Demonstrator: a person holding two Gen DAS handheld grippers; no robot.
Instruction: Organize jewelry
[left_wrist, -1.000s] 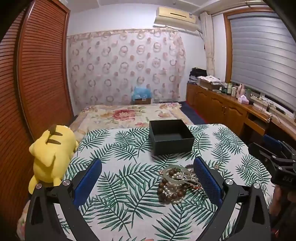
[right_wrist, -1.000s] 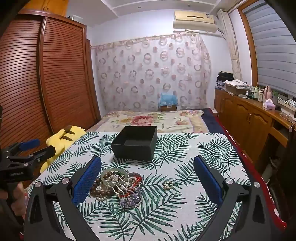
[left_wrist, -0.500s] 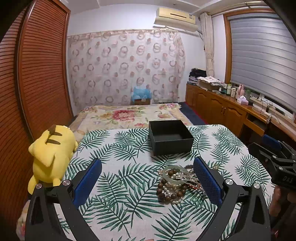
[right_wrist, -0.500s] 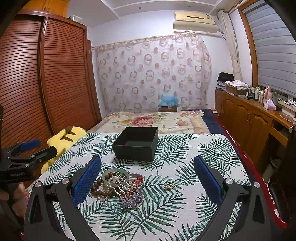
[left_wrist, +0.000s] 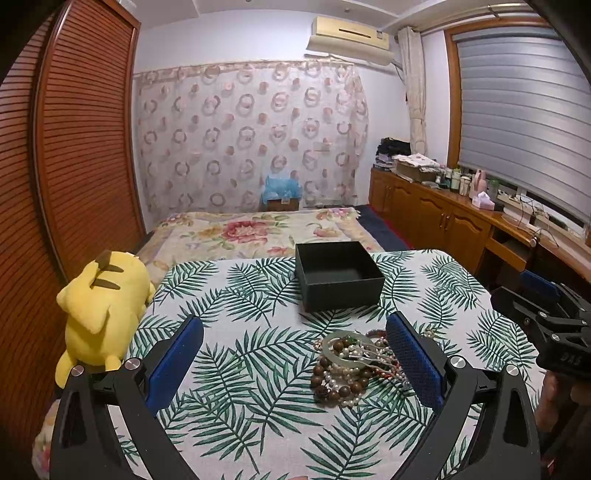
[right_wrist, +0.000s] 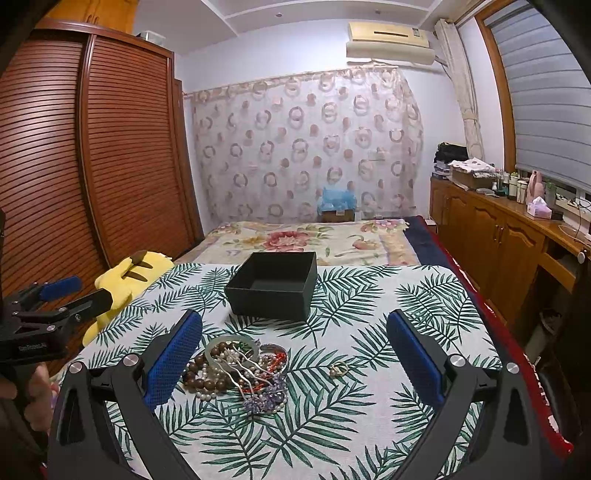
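Two tools frame the scene, both mine, both spread wide and holding nothing: my left tool (left_wrist: 295, 365) and my right tool (right_wrist: 295, 363) hover above the near edge of the tabletop (right_wrist: 388, 424), which wears a palm-leaf cloth. Nearest lies the jewelry pile (right_wrist: 236, 369), a tangle of brown wooden beads, pearl strands, a pale green bangle (left_wrist: 341, 349), red beads and a purple cluster; from my left tool it sits at about 1 o'clock, touching nothing but the cloth, and from my right tool at about 11 o'clock, just beside the left pad. A small gold ring (right_wrist: 338, 369) lies apart from the pile, at 3 o'clock of it in the right wrist view. Beyond, at 12 o'clock, stands the black box (right_wrist: 271, 290), open-topped and, as far as its interior shows, empty. A yellow plush toy (left_wrist: 99, 314) rests off the tabletop's left edge at 10 o'clock. Judged from this layout, sorting has not begun: every piece remains outside the box, and the whole pile plus the stray ring is left to move.
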